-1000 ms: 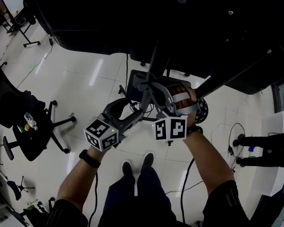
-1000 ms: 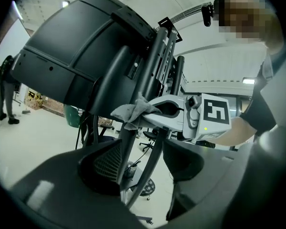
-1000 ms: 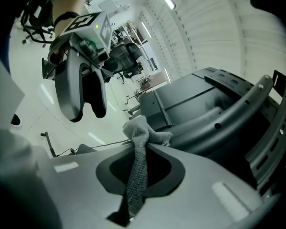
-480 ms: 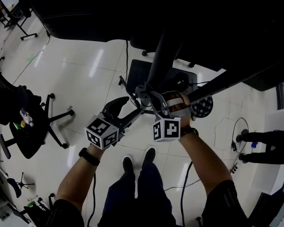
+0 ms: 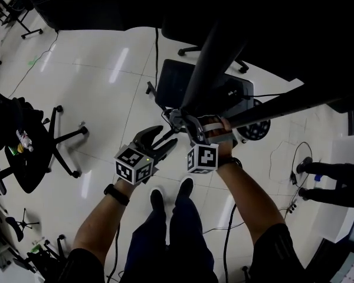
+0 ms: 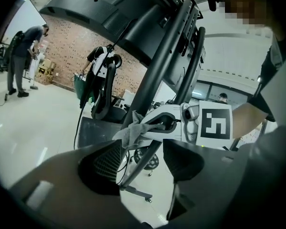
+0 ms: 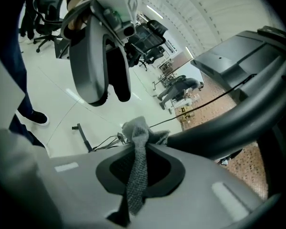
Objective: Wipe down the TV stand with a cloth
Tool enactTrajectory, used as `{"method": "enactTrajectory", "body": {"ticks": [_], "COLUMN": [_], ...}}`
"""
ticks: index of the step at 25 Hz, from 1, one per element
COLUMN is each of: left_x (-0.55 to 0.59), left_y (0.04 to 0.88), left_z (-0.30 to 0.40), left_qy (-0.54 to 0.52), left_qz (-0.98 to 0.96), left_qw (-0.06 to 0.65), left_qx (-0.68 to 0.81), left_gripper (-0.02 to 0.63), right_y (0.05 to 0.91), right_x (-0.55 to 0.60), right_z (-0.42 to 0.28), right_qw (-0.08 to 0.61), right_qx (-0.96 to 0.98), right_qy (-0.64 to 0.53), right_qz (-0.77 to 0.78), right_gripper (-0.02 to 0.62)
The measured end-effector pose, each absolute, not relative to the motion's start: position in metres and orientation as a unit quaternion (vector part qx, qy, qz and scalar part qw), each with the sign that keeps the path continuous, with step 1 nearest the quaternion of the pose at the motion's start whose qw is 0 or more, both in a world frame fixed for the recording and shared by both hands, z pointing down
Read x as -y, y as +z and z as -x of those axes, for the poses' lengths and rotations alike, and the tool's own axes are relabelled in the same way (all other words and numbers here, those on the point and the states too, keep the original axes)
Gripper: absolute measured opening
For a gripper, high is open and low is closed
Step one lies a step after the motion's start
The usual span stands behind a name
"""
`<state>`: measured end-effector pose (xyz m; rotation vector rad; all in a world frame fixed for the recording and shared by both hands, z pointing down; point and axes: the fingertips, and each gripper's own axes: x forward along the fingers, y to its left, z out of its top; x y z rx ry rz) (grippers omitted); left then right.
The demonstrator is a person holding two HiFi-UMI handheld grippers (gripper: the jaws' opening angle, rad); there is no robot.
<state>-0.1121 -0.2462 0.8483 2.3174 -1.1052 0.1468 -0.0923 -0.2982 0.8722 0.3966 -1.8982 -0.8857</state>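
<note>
The TV stand's black slanted pole (image 5: 207, 58) runs down to its base plate (image 5: 176, 82) on the floor. My right gripper (image 5: 179, 118) is shut on a grey cloth (image 7: 136, 171) and holds it against the pole (image 7: 229, 133). The cloth (image 6: 132, 133) bunches out past the right gripper's (image 6: 158, 126) jaw tips, touching the pole (image 6: 158, 75). My left gripper (image 5: 165, 139) hangs just left of it, open and holding nothing, with its dark pads (image 6: 103, 164) spread wide. In the right gripper view the left gripper (image 7: 101, 56) looms at the upper left.
A black office chair (image 5: 32, 149) stands at the left on the white tile floor. Cables (image 5: 292, 184) trail at the right near a standing person's legs (image 5: 333, 175). More people (image 6: 23, 56) and equipment stand by the far brick wall. My shoes (image 5: 168, 199) are below the grippers.
The left gripper has drawn in closer to the right one. The right gripper stays shut on the cloth at the pole, and more of the pole and base now shows.
</note>
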Motion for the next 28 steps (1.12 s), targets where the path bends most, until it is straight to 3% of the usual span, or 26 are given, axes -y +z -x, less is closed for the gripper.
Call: {"method": "enactTrajectory", "body": {"ticks": [7,19,28], "left_x": [0.247,0.243,0.222], "left_y": [0.896,0.916,0.869], "left_z": [0.108,0.108,0.097], "left_qy": [0.068,0.064,0.076], "left_qz": [-0.853,-0.847,-0.864], "left_qw": [0.309,0.322,0.306], "left_qx": [0.414,0.417,0.393], "left_gripper": [0.296,0.296,0.298], "right_y": [0.946,0.996,0.904], "right_x": [0.297,0.295,0.27], "right_z": [0.089,0.086,0.082], "right_qw": [0.518,0.54,0.472], "right_qx": [0.775,0.77,0.821], "right_qy": [-0.338,-0.317,-0.279], "right_qz": [-0.132,-0.121,-0.158], "right_gripper": [0.015,0.015,0.015]}}
